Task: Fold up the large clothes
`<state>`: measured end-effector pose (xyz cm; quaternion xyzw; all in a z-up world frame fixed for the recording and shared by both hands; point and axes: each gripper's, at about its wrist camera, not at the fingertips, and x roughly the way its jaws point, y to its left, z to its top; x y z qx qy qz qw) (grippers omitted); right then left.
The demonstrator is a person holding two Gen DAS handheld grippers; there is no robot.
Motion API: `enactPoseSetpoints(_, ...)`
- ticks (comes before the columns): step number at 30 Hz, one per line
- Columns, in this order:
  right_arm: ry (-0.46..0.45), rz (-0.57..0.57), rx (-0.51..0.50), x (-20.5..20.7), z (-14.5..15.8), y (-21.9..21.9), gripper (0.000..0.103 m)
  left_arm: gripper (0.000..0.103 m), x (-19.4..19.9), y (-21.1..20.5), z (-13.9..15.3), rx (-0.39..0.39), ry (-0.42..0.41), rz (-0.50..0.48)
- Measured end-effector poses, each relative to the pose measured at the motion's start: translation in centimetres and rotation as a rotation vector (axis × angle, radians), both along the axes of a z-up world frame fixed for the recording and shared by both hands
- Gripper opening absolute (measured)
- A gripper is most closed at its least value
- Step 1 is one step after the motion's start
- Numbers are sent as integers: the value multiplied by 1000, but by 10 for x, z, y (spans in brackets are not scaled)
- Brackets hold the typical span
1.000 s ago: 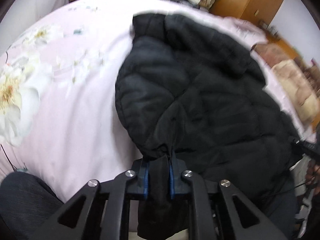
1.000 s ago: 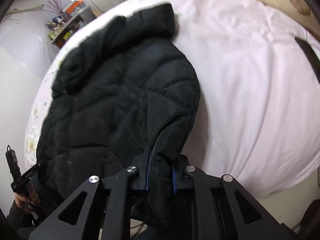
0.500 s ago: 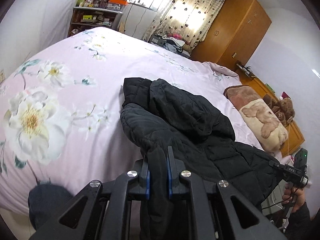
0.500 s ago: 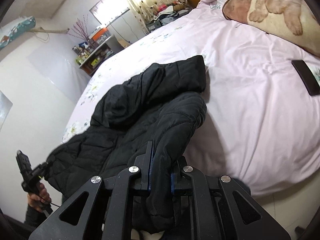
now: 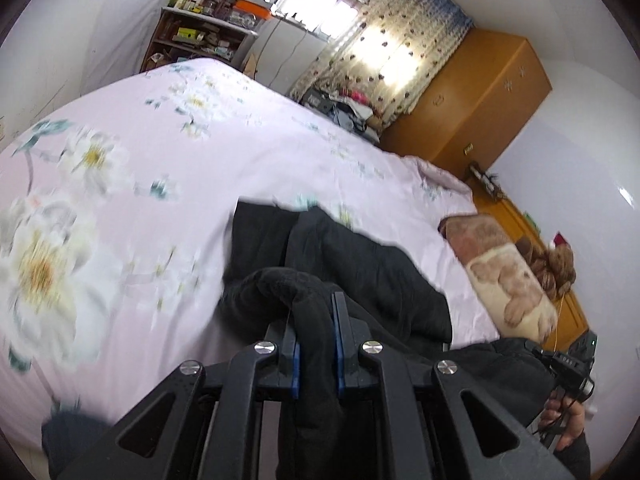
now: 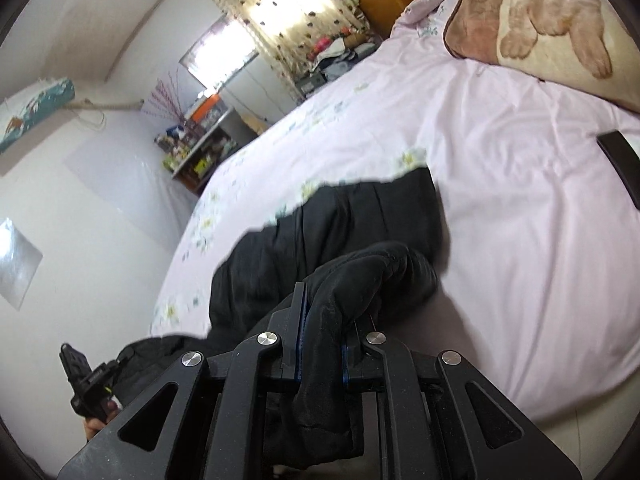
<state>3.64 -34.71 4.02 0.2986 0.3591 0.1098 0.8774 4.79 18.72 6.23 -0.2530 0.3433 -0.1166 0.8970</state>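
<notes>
The black padded jacket (image 5: pixel 360 276) is pinched at its near edge by both tools and lies draped from them onto the pink floral bedspread (image 5: pixel 120 184). In the left wrist view, the left gripper (image 5: pixel 316 344) has its jaws nearly closed, the blue pads clamping a fold of the dark fabric, which bulges up over the fingertips and hangs below them. In the right wrist view, the right gripper (image 6: pixel 320 336) is likewise almost closed on a thick roll of the same jacket (image 6: pixel 340 240), fabric spilling down between the black arms. Beyond the grip, the garment spreads in a rumpled heap across the bed. Farther on the bedspread lie a brown pillow with a rabbit print (image 6: pixel 552 28) and a dark flat object (image 6: pixel 620 160) near the right edge. At the far wall stand a cluttered shelf (image 5: pixel 196 36), a patterned curtain (image 5: pixel 400 52) and a wooden wardrobe (image 5: pixel 480 96).
</notes>
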Motion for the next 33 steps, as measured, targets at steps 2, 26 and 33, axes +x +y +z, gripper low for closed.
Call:
enactPoseSetpoints(2, -9, -16, 4, 28, 6, -2, 12, 13, 26, 3, 4, -16, -6, 14)
enactPoseSetpoints(26, 302, -72, 44, 249, -97, -4, 36, 25, 240, -4, -108, -3, 281, 33)
enactPoseSetpoints(33, 152, -54, 124, 229, -40, -20, 71, 66, 228, 16, -53, -111, 162, 15)
